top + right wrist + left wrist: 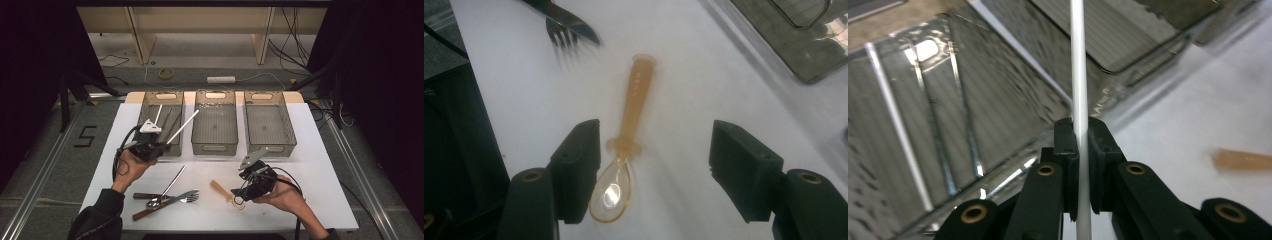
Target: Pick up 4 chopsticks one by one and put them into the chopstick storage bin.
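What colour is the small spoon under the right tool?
Translucent orange spoon; clearest in the right gripper view.

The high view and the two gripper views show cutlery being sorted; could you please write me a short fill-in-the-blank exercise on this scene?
1. The left gripper is shut on a thin white ____.
2. The right gripper hangs with jaws ____ over the small translucent orange plastic spoon.
3. ____ clear plastic bins stand in a row on the white table.
4. A metal fork lies to the ____ of the orange spoon in the high view.

Missing words: chopstick; open; Three; left
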A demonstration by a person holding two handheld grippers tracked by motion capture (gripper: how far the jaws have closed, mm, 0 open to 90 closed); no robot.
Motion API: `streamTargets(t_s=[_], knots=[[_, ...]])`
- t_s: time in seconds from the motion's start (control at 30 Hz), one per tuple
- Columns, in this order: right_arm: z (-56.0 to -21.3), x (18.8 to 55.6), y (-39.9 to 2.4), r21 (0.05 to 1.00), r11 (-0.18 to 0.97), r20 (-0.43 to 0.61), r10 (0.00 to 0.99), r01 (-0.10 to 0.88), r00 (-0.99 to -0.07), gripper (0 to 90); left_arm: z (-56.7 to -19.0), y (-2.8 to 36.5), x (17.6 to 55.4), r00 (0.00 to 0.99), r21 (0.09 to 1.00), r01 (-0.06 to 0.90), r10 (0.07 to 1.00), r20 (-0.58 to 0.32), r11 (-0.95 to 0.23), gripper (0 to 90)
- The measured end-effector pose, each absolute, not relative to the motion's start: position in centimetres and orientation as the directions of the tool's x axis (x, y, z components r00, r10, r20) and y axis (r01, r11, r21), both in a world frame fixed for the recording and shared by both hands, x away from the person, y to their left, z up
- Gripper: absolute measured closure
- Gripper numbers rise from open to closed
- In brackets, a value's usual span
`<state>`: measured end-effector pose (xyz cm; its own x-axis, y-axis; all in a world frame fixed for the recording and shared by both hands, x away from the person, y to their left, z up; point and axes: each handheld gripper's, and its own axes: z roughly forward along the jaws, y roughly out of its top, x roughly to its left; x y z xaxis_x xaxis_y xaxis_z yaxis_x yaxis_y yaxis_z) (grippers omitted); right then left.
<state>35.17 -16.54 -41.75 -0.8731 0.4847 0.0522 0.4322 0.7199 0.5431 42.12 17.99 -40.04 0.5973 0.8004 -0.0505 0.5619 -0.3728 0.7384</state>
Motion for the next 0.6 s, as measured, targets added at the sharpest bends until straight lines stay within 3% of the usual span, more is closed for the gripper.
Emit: streamTargets(t_s=[0.6], knots=[[-42.4,34.2,-16.5,0.582,0.694,0.065,0.479,0.423,-0.875,35.8,-40.9,20.7,48.7,0.413,0.719,0.653,0.908,-0.073,-0.239,84.4]])
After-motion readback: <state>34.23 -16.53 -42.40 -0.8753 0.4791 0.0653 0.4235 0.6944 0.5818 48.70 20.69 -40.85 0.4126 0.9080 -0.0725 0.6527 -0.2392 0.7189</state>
